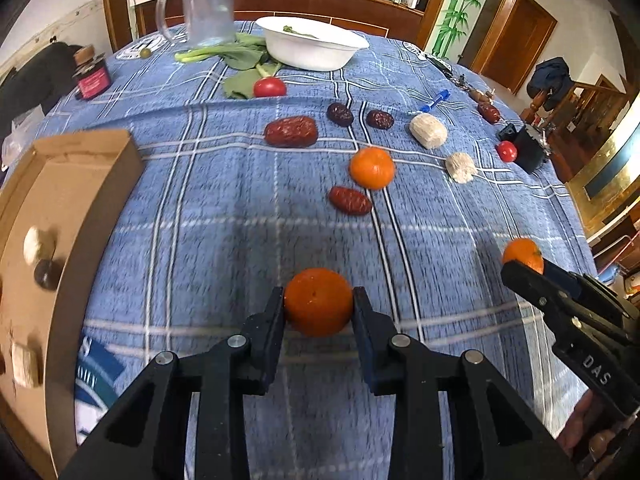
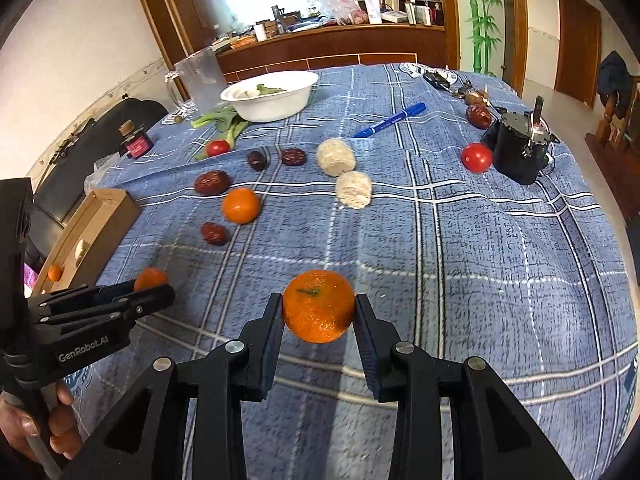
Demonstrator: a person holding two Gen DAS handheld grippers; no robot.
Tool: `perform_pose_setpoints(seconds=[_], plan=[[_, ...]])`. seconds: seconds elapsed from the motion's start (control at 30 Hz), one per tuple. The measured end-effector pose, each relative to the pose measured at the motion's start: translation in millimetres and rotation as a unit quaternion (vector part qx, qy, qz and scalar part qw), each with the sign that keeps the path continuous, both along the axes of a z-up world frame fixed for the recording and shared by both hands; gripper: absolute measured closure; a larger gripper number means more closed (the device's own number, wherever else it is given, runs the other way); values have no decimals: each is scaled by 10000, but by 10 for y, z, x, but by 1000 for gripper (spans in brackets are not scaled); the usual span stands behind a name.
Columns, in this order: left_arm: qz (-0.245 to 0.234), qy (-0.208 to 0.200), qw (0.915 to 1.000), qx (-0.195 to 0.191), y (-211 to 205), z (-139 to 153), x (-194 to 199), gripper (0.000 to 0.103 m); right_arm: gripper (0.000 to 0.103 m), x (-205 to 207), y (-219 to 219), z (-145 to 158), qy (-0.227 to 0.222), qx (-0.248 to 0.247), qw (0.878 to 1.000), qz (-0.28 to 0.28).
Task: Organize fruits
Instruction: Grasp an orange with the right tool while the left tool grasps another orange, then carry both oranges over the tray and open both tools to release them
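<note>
Holding a mandarin in each gripper, you have the left gripper (image 1: 319, 300) closed on one mandarin (image 1: 319, 307) and the right gripper (image 2: 318, 305) pinching the other mandarin (image 2: 319, 306), both above the blue cloth (image 2: 460, 248). Round skin could roll free if you tilt, or drop short of the cardboard box (image 1: 86, 184) at left, which already holds a few pieces

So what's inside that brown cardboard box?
In the cardboard box you can see a pale puffy ball, a dark round fruit and a pale block. A small orange shows too. The box wall hides the rest.
</note>
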State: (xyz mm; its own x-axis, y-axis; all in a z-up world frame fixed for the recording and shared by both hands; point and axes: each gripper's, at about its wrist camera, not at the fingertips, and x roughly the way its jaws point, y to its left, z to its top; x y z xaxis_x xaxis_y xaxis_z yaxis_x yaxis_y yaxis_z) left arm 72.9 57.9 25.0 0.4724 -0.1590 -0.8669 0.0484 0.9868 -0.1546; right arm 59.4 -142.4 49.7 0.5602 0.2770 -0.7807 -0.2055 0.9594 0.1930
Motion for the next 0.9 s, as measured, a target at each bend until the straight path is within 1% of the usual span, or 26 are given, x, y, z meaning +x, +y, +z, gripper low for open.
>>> perform_pose_setpoints(seconds=[0.17, 0.43, 0.73, 0.9], plan=[[9, -76, 9999, -148, 165, 92, -236, 72, 66, -162, 132, 44, 5, 9, 10000, -7], [95, -316, 9994, -117, 457, 287, -512, 72, 65, -316, 501, 97, 60, 40, 9998, 159], [496, -510, 9974, -146, 963, 456, -682, 71, 64, -351, 1078, 214, -9, 58, 9984, 555], [799, -621, 9947, -177, 1323, 532, -765, 71, 64, -341, 1428, 287, -58, 16, 9964, 849]])
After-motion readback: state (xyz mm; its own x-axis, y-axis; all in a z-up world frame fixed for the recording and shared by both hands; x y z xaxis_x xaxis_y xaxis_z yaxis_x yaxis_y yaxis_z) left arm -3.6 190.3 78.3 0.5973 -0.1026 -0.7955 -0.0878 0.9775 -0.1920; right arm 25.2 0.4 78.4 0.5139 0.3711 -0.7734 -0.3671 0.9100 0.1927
